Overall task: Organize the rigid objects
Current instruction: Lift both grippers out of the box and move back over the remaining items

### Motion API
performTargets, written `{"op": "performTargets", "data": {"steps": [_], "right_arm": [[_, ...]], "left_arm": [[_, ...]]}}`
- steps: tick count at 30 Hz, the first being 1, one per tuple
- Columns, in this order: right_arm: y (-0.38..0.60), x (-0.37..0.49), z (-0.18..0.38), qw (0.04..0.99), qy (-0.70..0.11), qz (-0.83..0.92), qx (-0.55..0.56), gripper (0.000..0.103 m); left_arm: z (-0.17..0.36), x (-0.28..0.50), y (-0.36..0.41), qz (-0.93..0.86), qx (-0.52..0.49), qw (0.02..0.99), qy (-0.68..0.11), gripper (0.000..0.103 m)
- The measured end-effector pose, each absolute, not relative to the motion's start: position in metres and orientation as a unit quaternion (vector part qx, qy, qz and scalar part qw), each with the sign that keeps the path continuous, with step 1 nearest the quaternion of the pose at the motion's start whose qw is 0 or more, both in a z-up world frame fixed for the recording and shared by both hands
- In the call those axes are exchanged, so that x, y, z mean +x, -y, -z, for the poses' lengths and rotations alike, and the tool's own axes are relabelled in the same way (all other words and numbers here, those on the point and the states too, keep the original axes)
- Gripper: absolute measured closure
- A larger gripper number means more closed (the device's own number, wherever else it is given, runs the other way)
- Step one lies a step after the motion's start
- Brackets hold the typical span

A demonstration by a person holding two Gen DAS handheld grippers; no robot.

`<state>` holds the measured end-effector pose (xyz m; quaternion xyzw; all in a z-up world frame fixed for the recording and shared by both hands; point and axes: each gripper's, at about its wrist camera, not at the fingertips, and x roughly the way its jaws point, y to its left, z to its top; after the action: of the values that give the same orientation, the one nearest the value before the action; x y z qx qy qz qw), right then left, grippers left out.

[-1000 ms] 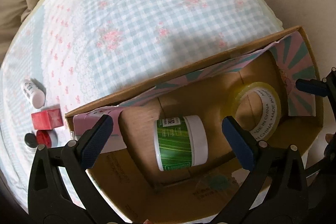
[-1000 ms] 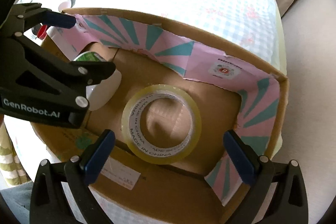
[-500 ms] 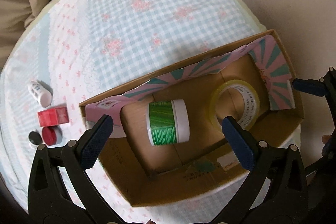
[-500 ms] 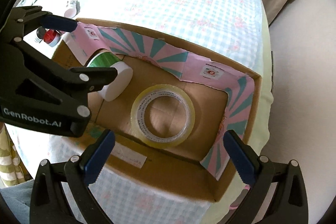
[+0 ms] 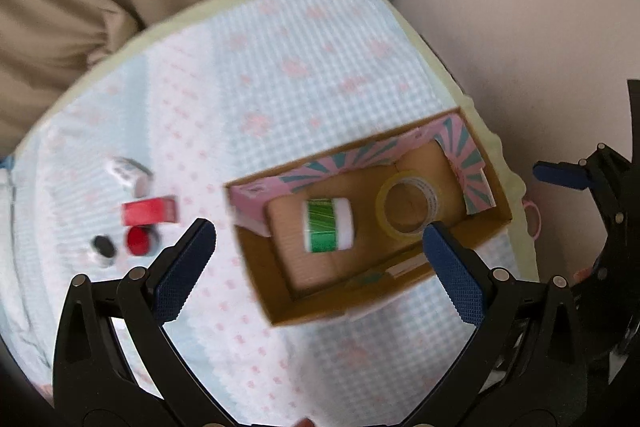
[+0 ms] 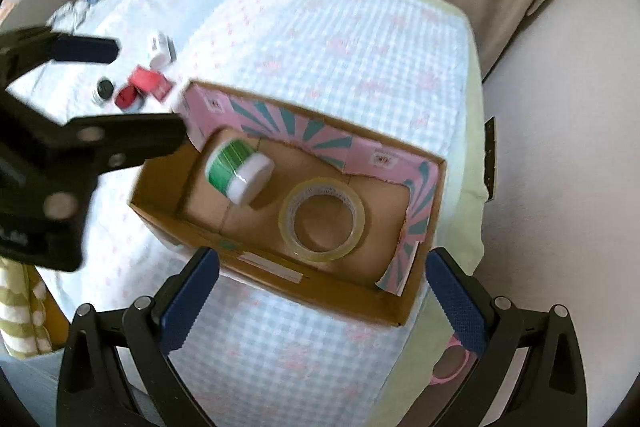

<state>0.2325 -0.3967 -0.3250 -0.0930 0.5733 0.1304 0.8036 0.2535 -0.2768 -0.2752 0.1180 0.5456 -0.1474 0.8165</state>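
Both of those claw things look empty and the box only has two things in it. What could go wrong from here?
The cardboard box sits close to the table's right edge, so a bump could push it off. The green jar lies on its side and may roll when more items land. The small items left outside, like the red box and black cap, sit tightly together, so the open left gripper could knock one aside.

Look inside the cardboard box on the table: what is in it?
The cardboard box holds a green jar with a white lid, lying on its side, and a roll of clear tape, lying flat. The floor beneath both is covered.
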Motion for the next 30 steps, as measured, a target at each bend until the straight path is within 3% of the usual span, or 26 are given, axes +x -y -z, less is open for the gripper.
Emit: {"op": "performTargets", "data": {"steps": [8, 15, 30], "right_arm": [[0.365, 0.225, 0.267, 0.826, -0.534, -0.149, -0.097, 0.000], [0.320, 0.224, 0.238, 0.840, -0.506, -0.168, -0.094, 0.000], [0.179, 0.239, 0.223, 0.836, -0.504, -0.202, -0.077, 0.000]], "left_arm": [[0.214, 0.214, 0.193, 0.120, 0.069, 0.854, -0.502, 0.000], [0.193, 0.187, 0.112, 0.056, 0.044, 0.867, -0.493, 0.000], [0.232, 0.154, -0.067, -0.023, -0.024, 0.860, -0.510, 0.000]]}}
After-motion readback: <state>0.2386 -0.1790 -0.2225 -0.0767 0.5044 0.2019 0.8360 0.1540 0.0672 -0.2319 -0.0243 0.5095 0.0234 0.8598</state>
